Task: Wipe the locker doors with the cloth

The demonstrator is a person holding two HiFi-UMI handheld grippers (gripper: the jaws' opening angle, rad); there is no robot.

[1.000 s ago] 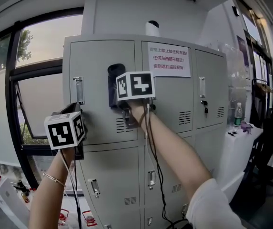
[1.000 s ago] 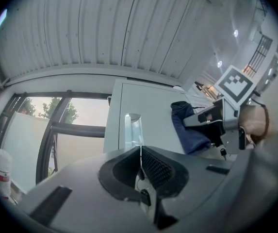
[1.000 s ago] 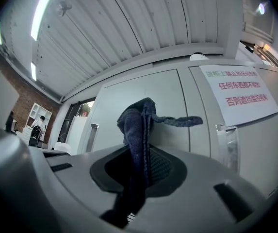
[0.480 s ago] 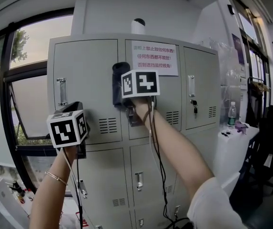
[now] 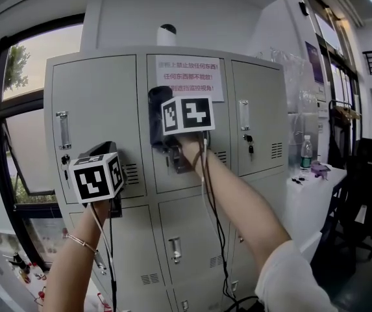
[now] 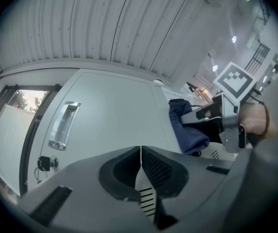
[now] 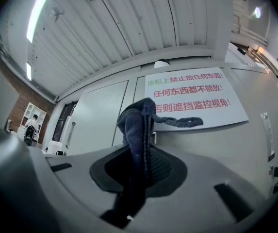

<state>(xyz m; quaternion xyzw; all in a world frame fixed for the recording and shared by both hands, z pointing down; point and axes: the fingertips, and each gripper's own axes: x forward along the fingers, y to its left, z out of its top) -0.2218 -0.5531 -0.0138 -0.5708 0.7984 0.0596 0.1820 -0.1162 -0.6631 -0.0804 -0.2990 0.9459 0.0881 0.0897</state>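
A dark blue cloth (image 5: 158, 112) is pressed against the grey lockers (image 5: 95, 103), at the left edge of the top middle door, just under the paper notice (image 5: 192, 77). My right gripper (image 5: 166, 138) is shut on the cloth (image 7: 138, 127), which bunches up between the jaws and trails down. My left gripper (image 5: 111, 155) hangs lower left, in front of the top left door (image 6: 109, 110) near its vents, shut with nothing in it. From the left gripper view the cloth (image 6: 185, 127) and the right gripper show at the right.
The left door has a chrome handle (image 6: 63, 125) and a key (image 6: 44, 163). A white dome camera (image 5: 167, 34) sits on top of the lockers. A window (image 5: 17, 135) is at the left. A white table with a bottle (image 5: 307, 152) and a black chair (image 5: 367, 194) are at the right.
The right gripper has carried the cloth rightwards from the top left door across the seam onto the middle door. The left gripper has also shifted right along the left door.
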